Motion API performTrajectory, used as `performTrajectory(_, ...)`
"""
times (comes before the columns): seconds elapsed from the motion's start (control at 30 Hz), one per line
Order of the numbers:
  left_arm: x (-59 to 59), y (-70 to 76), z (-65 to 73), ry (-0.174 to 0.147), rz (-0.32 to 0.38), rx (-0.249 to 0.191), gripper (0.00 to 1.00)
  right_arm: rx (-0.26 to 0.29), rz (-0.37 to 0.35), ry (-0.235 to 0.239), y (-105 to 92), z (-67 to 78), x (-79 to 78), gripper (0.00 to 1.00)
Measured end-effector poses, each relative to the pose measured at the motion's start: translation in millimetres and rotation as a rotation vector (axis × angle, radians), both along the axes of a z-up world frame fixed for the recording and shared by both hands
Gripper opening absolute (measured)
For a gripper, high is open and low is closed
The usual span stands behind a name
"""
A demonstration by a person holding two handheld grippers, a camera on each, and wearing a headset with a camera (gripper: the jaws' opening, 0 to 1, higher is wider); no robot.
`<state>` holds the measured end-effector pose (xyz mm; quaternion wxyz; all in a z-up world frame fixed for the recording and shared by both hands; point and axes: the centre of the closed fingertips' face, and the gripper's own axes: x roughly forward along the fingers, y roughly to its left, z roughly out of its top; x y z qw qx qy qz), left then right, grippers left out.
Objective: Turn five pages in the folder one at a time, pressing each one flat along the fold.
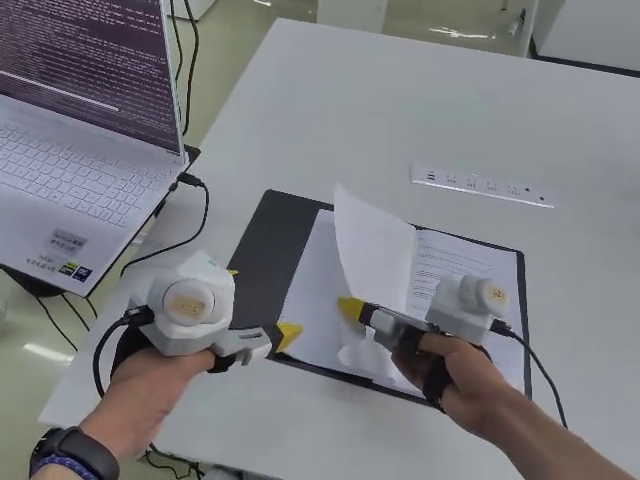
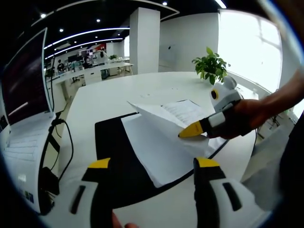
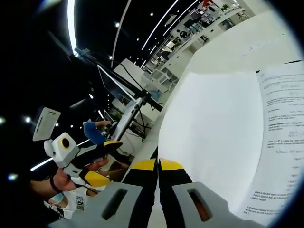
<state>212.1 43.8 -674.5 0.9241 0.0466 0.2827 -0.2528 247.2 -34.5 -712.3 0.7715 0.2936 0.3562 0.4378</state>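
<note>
A black folder point(image 1: 262, 250) lies open on the white table point(image 1: 400, 100). One white page point(image 1: 375, 245) stands up from its middle, and my right gripper point(image 1: 350, 308) is shut on that page's lower edge. In the right gripper view the shut yellow fingertips point(image 3: 145, 165) pinch the blank sheet point(image 3: 213, 128), with a printed page point(image 3: 285, 118) beyond it. My left gripper point(image 1: 260, 303) hovers open at the folder's near left edge, nothing between its jaws. The left gripper view shows the same open gripper point(image 2: 153, 164) above the black cover point(image 2: 114, 152), facing the right gripper point(image 2: 192, 129).
An open white laptop point(image 1: 80, 130) sits at the left with black cables point(image 1: 190, 215) trailing toward the folder. A white power strip point(image 1: 480, 186) lies beyond the folder. The table's near edge runs just below the grippers.
</note>
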Motion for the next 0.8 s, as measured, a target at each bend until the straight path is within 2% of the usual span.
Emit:
performTrajectory(0.4,-10.2,6.7,1.6,0.007,0.016,-0.007,0.68,-0.045,0.04,0.044,17.9,-24.4,3.1,0.0)
performTrajectory(0.67,-16.0,10.2,-8.0,0.029,0.026,-0.006,0.66,-0.091,0.005,0.102,22.0,-51.4,9.3,0.0)
performTrajectory(0.8,-16.5,10.0,-13.0,0.044,0.028,-0.01,0.66,-0.099,-0.015,0.134,27.0,-59.6,9.4,0.0)
